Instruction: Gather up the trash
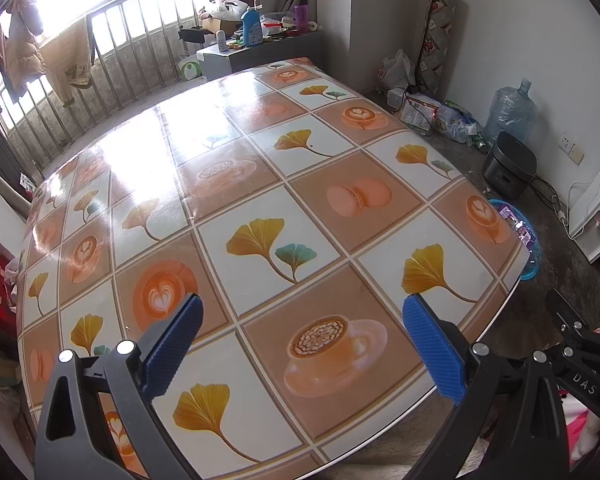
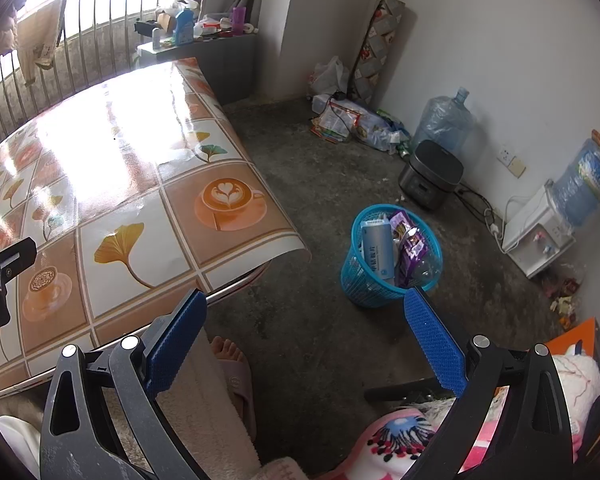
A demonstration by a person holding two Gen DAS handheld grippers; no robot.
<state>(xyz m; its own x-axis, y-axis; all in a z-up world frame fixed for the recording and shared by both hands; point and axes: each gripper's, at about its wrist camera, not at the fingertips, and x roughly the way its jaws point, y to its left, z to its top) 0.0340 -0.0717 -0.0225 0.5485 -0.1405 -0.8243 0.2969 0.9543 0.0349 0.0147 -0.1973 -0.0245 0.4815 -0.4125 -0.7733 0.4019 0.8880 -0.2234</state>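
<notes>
Trash point(image 2: 396, 246) fills a blue mesh basket point(image 2: 364, 284) on the floor beside the table point(image 2: 140, 208).
Both grippers, left gripper point(image 1: 302, 344) and right gripper point(image 2: 306, 340), gape wide and empty; boxes and wrappers look light, crinkly, best pinched by an edge.

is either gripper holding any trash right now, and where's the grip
Nothing is held: the left gripper and right gripper are both open with nothing between their fingers.
</notes>
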